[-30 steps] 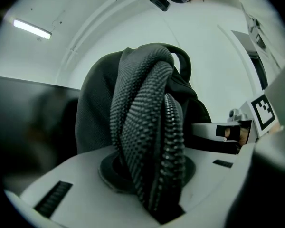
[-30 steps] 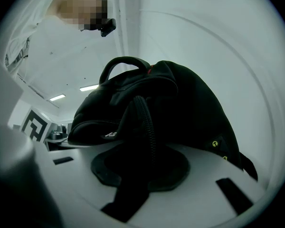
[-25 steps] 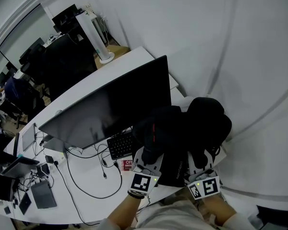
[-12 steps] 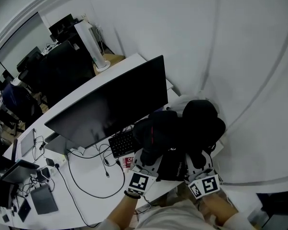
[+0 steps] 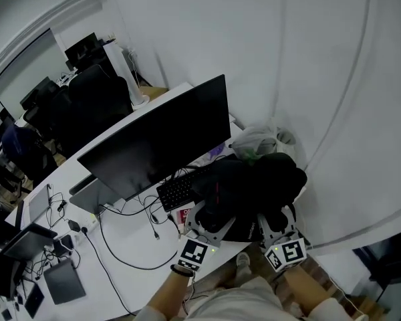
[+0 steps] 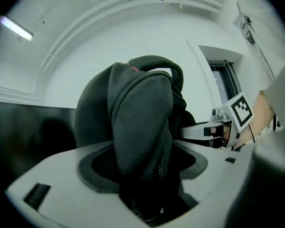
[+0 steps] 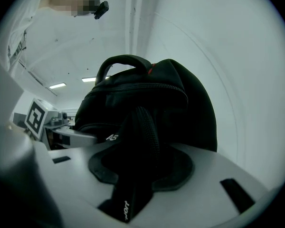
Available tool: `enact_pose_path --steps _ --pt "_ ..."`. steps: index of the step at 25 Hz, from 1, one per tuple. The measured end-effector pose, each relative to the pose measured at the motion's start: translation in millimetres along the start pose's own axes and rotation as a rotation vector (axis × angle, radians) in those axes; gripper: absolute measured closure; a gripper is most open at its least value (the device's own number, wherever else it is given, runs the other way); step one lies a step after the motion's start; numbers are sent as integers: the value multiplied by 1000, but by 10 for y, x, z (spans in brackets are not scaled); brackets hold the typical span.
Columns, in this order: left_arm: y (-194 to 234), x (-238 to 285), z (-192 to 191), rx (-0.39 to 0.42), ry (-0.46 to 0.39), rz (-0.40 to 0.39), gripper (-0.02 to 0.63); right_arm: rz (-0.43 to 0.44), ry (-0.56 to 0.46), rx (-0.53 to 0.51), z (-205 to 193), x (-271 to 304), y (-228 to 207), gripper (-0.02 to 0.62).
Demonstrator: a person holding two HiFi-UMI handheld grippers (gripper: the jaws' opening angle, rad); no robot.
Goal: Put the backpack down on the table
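The black backpack [image 5: 254, 182] rests on the near right corner of the white table [image 5: 120, 249], beside the keyboard. My left gripper [image 5: 210, 221] is at its near left side, my right gripper [image 5: 278, 221] at its near right side. In the left gripper view a zippered fold of the backpack [image 6: 140, 113] stands between the left gripper's [image 6: 142, 177] jaws, which are opening and no longer pinch it. In the right gripper view a black strap [image 7: 138, 146] of the backpack [image 7: 161, 99] runs between the right gripper's [image 7: 140, 175] opening jaws.
A large dark monitor [image 5: 160, 139] stands left of the backpack, with a black keyboard [image 5: 177, 189] and a red-and-white box [image 5: 182, 217] in front of it. Cables loop over the table. A plastic bag [image 5: 257, 141] lies behind the backpack by the white wall.
Both grippers and the backpack have shifted toward the near table edge. The backpack sits lower now, and the plastic bag behind it has come into sight.
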State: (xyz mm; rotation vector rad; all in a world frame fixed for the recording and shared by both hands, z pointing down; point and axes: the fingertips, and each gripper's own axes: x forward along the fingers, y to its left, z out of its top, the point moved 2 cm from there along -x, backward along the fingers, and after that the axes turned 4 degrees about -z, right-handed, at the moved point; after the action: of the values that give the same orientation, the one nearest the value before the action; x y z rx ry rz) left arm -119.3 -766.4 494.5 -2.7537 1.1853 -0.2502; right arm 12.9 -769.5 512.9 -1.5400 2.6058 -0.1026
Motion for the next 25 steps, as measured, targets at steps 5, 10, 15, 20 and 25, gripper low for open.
enact_pose_path --steps 5,10,15,20,25 --pt "-213 -368 -42 33 16 -12 284 -43 10 -32 10 -413 201 432" --pt "-451 -782 -59 28 12 -28 282 -120 8 -70 13 -854 325 420" --pt "-535 -1248 -46 9 -19 28 282 -169 -33 -89 134 -1384 518 420" --pt "-618 -1827 203 -39 -112 134 329 -217 -66 -85 301 -2003 652 421" --pt "-789 -2303 394 -68 -182 210 428 -286 -104 -47 419 -2680 567 489"
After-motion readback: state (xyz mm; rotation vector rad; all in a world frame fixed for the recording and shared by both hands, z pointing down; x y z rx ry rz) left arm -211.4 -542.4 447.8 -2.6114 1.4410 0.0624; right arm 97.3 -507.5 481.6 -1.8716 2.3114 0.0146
